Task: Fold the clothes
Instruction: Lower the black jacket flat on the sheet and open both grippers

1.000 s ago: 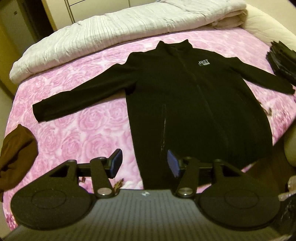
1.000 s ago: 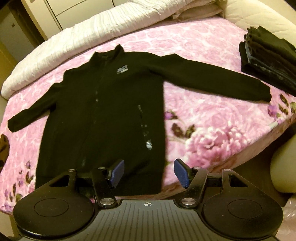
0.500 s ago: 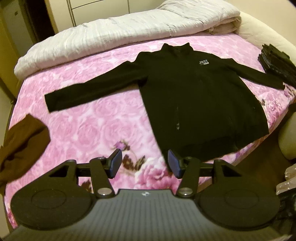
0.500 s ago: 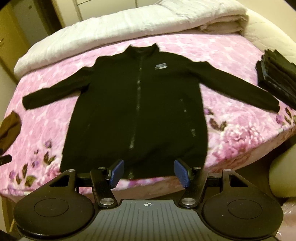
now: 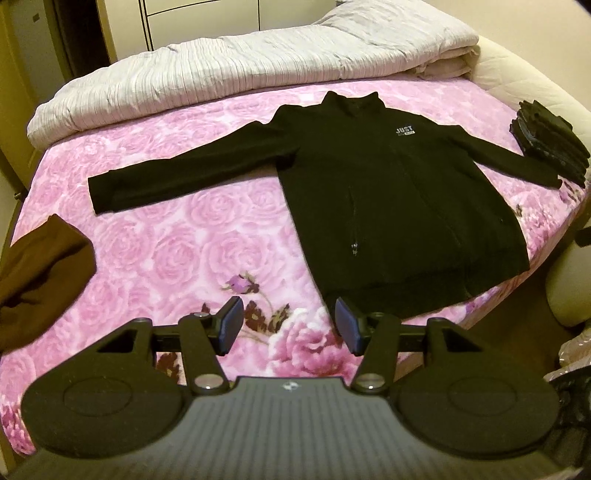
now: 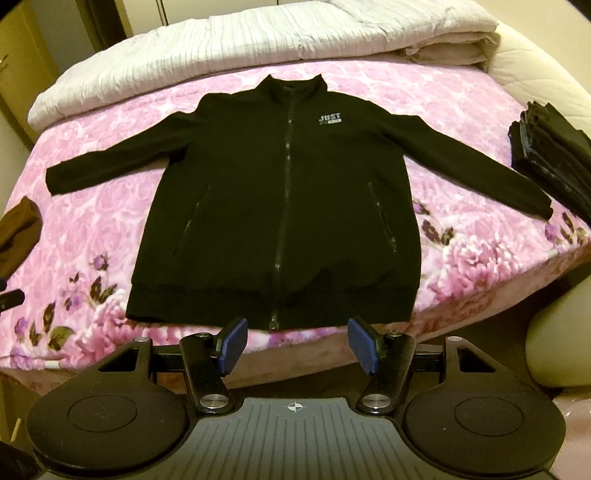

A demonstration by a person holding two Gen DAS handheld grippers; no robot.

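The black zip jacket point(image 6: 284, 206) is lying face up and fully spread on the bed point(image 6: 480, 122), collar toward the far side, hem along the near edge, zip closed, and both sleeves stretched out left and right. Such a flat, symmetric lay is suiting a fold inward from the sleeves, in my judgement; no fold is showing in it at present.

The right hand-held gripper point(image 6: 297, 345) is hovering just short of the hem, centred on the zip, blue pads wide apart and holding nothing. The left hand-held gripper point(image 5: 290, 325) is hanging over the bedspread near the jacket's left hem corner, likewise wide apart and empty.

At the right edge a stack of folded dark clothes point(image 6: 554, 162) is sitting just beyond the right cuff, presumably where finished items are being gathered. A crumpled brown garment point(image 5: 40, 273) is lying at the left edge, well apart from the jacket.

The bed is wearing a pink rose-print cover; a rolled white quilt point(image 5: 240, 70) is running along the far side. Pale cupboard doors point(image 5: 207, 18) are standing behind, under dim yellow light.
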